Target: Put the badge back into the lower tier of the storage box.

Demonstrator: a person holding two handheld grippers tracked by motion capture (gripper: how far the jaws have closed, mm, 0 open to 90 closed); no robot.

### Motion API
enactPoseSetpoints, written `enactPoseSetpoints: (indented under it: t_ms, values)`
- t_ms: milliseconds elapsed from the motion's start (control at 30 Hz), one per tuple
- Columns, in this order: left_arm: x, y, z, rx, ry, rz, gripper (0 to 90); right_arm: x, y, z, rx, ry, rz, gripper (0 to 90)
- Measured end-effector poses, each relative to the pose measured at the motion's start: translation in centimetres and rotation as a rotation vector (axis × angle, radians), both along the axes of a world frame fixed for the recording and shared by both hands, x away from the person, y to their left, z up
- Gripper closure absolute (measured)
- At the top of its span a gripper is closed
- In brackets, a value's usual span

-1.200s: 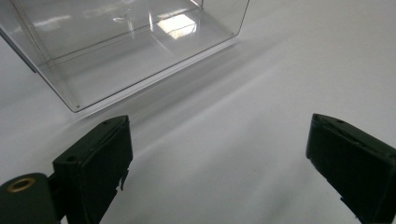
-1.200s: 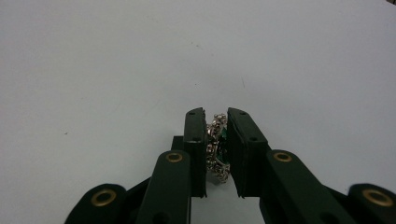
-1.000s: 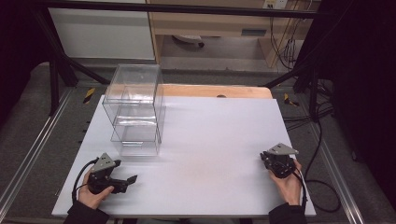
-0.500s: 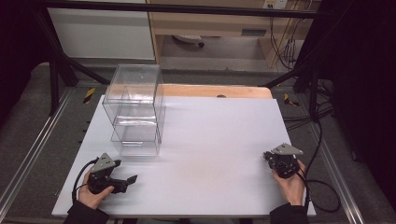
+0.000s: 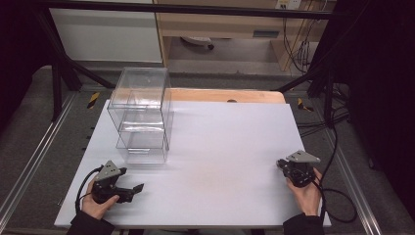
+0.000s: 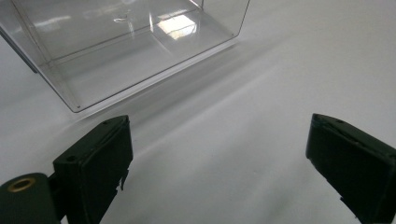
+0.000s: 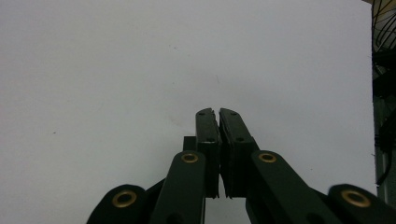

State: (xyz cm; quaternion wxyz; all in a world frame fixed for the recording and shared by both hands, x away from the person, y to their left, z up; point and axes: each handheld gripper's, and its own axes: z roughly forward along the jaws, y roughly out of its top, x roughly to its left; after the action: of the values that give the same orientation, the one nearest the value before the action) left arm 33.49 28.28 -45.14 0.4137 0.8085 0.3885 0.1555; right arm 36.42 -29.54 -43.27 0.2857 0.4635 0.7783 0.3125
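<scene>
White tabletop (image 5: 220, 147), clear plastic drawer box (image 5: 142, 115) near the left gripper (image 6: 219, 158), jaws wide apart, while the right gripper (image 7: 217, 112) sits pressed together on nothing.

I count one clear stacked drawer box (image 5: 141, 117) at ten o'clock on my counter (image 5: 225, 147), and two hand-held grippers: left hand-held gripper (image 5: 138, 187), right hand-held gripper (image 5: 280, 164).
</scene>
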Motion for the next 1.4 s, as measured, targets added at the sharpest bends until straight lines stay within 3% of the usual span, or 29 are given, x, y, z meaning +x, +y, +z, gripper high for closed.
enactPoseSetpoints:
  t_ms: [600, 1400]
  values:
    - [0.0, 0.0, 0.0, 0.001, 0.0, 0.001, 6.6, -0.5, 1.0, 1.2, 0.039, -0.003, 0.04, 87.2]
    - [0.0, 0.0, 0.0, 0.001, 0.0, 0.002, 6.6, -1.1, 4.1, 2.7, 0.111, 0.013, 0.17, 87.2]
